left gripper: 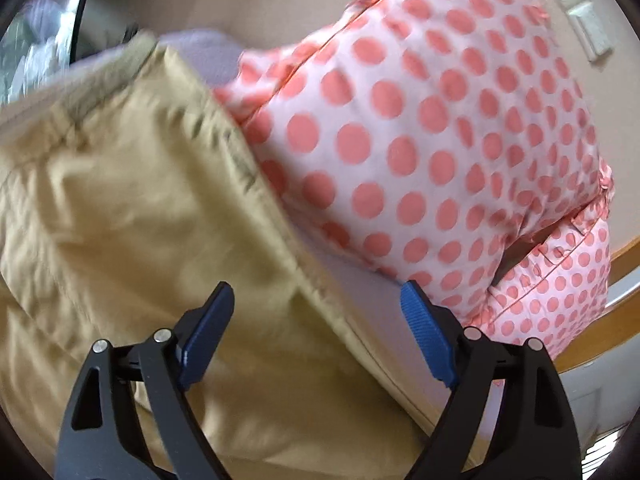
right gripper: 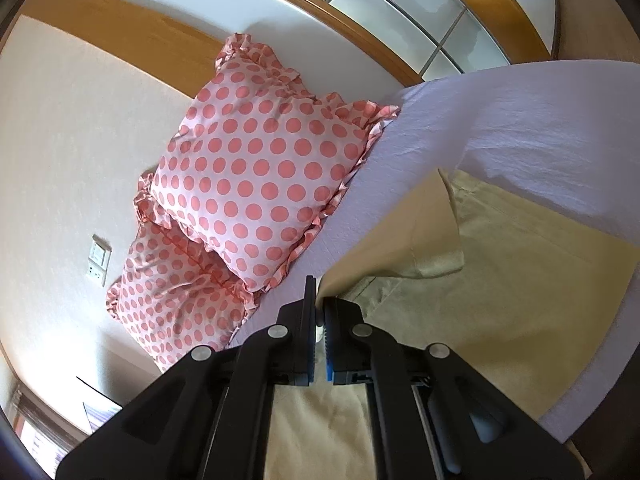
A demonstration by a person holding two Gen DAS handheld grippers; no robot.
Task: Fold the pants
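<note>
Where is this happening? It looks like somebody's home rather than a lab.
Most likely a bedroom. Two polka-dot pillows lie on a bed with a pale lilac sheet, against a wall with a switch plate. The tan pants are spread on the sheet, one edge pinched by the right gripper.

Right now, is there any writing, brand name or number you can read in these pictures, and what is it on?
None can be read.
The khaki pants: no label or tag shows.
The polka-dot pillows: dots only, no words.
The wall switch plate: any marks are too small to read.
The two grippers, left and right: no markings show.
</note>
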